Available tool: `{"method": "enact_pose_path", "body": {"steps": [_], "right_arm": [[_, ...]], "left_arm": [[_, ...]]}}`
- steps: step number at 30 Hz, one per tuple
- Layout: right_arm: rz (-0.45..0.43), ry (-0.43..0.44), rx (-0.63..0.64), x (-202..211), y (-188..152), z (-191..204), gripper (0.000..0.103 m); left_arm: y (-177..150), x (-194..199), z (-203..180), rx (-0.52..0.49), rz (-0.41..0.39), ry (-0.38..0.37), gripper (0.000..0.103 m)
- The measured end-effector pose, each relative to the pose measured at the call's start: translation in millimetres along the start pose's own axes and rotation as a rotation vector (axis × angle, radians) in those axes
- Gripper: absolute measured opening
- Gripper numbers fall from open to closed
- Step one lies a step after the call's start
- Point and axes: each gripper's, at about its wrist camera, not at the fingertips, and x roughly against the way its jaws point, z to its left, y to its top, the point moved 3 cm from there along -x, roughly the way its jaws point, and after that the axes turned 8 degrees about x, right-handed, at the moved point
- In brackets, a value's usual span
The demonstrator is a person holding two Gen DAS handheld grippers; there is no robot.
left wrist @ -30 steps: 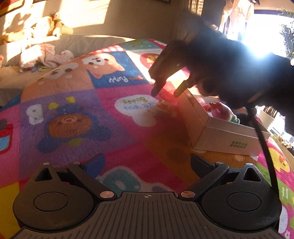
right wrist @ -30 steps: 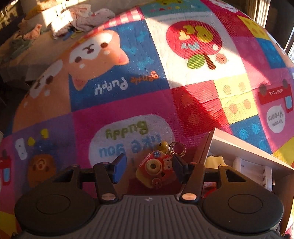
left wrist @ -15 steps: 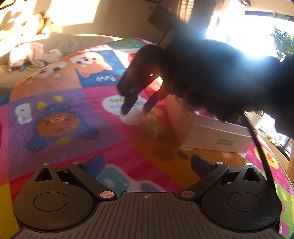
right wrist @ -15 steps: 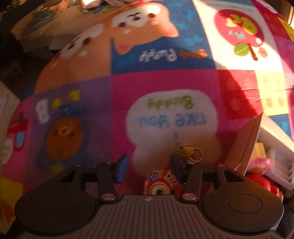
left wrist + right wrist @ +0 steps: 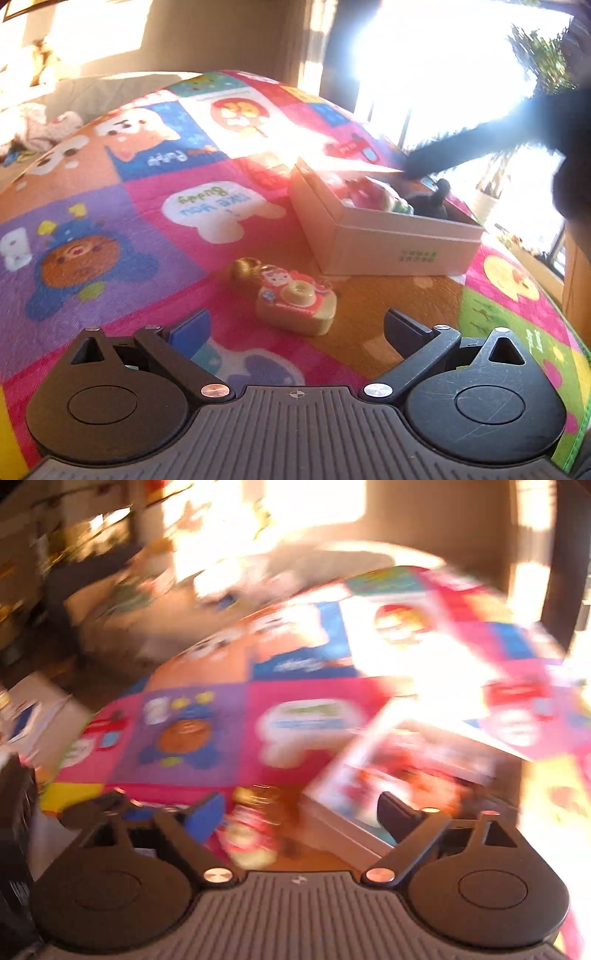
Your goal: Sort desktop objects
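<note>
Soft patchwork mat (image 5: pixel 155 221) under boxy plastic camera (image 5: pixel 297 301).

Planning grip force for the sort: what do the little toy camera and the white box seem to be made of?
The toy camera looks like moulded plastic: glossy, with rounded edges and a printed cartoon face; a brassy, possibly metal bell hangs off it. The white box looks like matte paperboard: thin, straight walls, crisp folded corners and small green print on its side.
</note>
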Motion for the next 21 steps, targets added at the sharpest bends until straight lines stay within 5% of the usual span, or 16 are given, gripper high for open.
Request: {"method": "enact_pose_path", "body": {"steps": [6,8,10,18,21], "right_arm": [[0.023,-0.114,-0.162,31,-85,-28,0.103],[0.029,-0.184,-0.168,27,-110,-32,0.103],[0.033,-0.224,-0.171,24,-130,-30,0.103],[0.03,-0.182,-0.303,17,-171,-39,0.103],[0.002,-0.163,-0.343,20,-178,-43,0.103]], "left_arm": [[12,-31,-2,-0.026,0.06,0.038,0.099],[13,-40,-2,-0.011,0.091,0.052,0.079],[12,-44,-4,-0.022,0.095,0.075,0.077],[11,-57,-30,-0.125,0.118,0.132,0.077],[9,-56,-37,-0.161,0.113,0.163,0.062]]}}
